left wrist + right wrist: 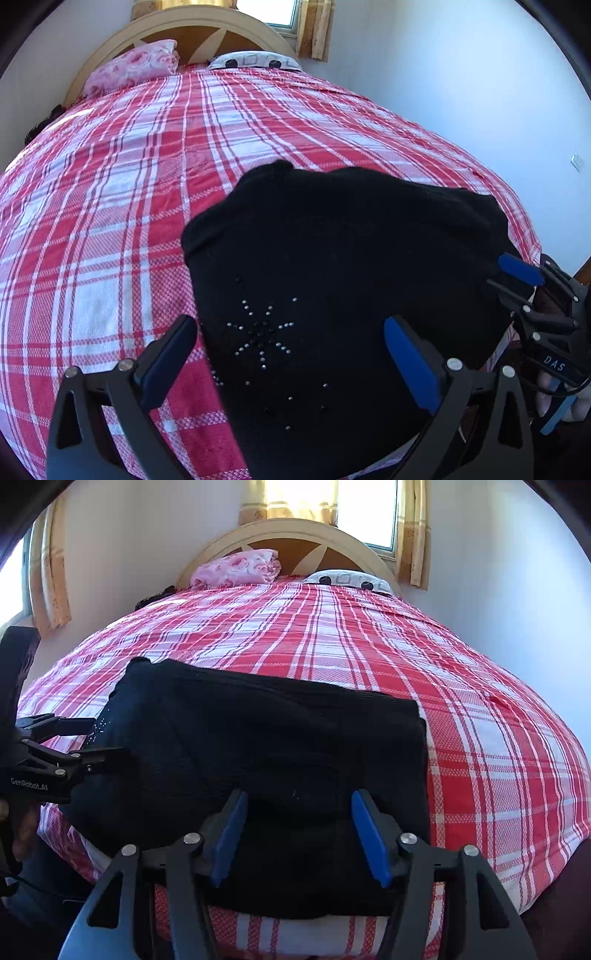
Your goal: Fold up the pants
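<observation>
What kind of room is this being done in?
Most likely a home bedroom: black pants lie on a bed with a red plaid sheet, pillows against a curved headboard, and a curtained window behind.

Each gripper, left gripper [291, 363] and right gripper [299, 836], has black linkage arms, silver screws, blue pads (white lettering on the housings).

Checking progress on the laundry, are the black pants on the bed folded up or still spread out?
Folded. The black pants lie as a compact, layered rectangle near the foot of the plaid bedsheet, with no legs stretched out.
</observation>
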Action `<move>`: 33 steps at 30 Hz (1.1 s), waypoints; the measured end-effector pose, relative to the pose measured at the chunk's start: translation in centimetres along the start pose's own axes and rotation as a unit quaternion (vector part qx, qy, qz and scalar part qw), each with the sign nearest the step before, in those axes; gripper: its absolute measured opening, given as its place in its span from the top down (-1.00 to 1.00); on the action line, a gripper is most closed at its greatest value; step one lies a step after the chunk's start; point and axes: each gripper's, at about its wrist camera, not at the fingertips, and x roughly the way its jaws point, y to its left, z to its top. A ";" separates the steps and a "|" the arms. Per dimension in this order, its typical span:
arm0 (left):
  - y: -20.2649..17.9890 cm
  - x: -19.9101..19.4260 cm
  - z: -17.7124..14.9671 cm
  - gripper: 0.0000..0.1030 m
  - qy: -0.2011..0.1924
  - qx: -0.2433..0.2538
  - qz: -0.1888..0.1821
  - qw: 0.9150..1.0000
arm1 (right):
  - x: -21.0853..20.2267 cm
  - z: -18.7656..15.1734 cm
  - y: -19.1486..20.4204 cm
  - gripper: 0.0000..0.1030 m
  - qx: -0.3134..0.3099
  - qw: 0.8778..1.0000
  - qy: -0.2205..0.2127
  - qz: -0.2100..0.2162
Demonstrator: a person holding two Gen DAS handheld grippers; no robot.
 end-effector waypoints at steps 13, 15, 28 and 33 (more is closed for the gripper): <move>0.4 0.3 -0.1 -1.00 0.000 -0.013 -0.026 1.000 | -2.1 1.2 -8.7 -0.37 0.129 0.991 -0.011 0.020; 0.4 0.5 0.0 -1.00 0.000 -0.015 -0.031 0.999 | -1.1 0.8 -10.0 -0.37 0.150 0.988 0.001 0.038; 0.6 1.9 0.8 -1.00 0.004 -0.032 -0.061 0.998 | 2.7 0.8 -11.4 -0.38 0.179 0.976 0.000 0.125; 0.6 2.2 0.9 -1.00 0.007 -0.037 -0.061 0.997 | 3.4 0.9 -10.3 -0.40 0.149 0.977 0.009 0.152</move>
